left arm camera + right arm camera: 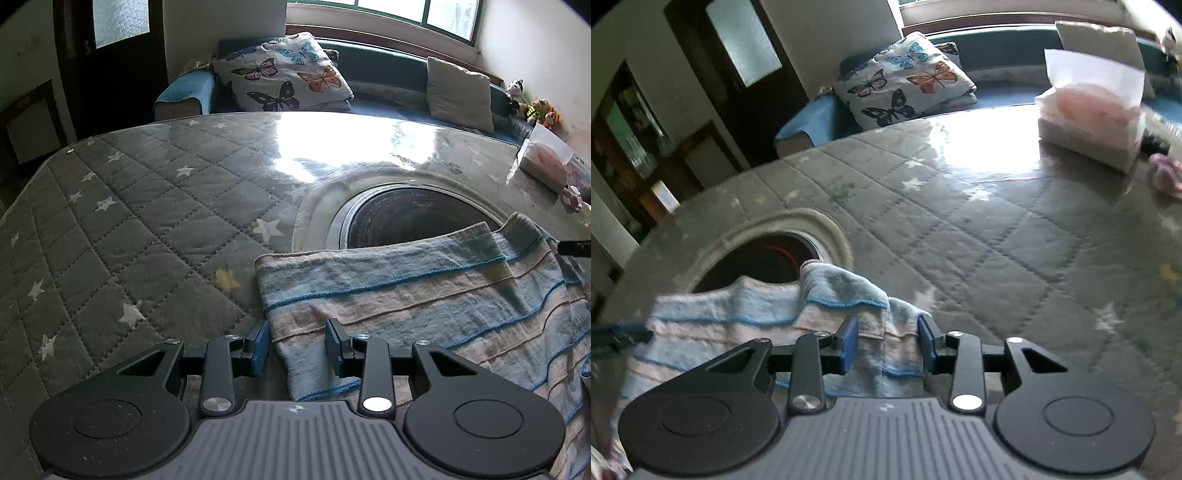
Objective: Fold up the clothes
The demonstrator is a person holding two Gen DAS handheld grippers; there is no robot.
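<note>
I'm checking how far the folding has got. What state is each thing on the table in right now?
Striped towel: lying on the table, rumpled, one far corner flipped over.
Left tongs: open, straddling the towel's near left edge.
Right tongs: open, pads either side of a towel fold, not yet pressing it.
Tissue pack: open, one sheet sticking up.
Table cover: spread flat, round opening partly overlapped by the towel.

Daylight from a window [417, 11] glares on the quilted star-print table [129, 206] before a blue sofa [388, 66].
</note>
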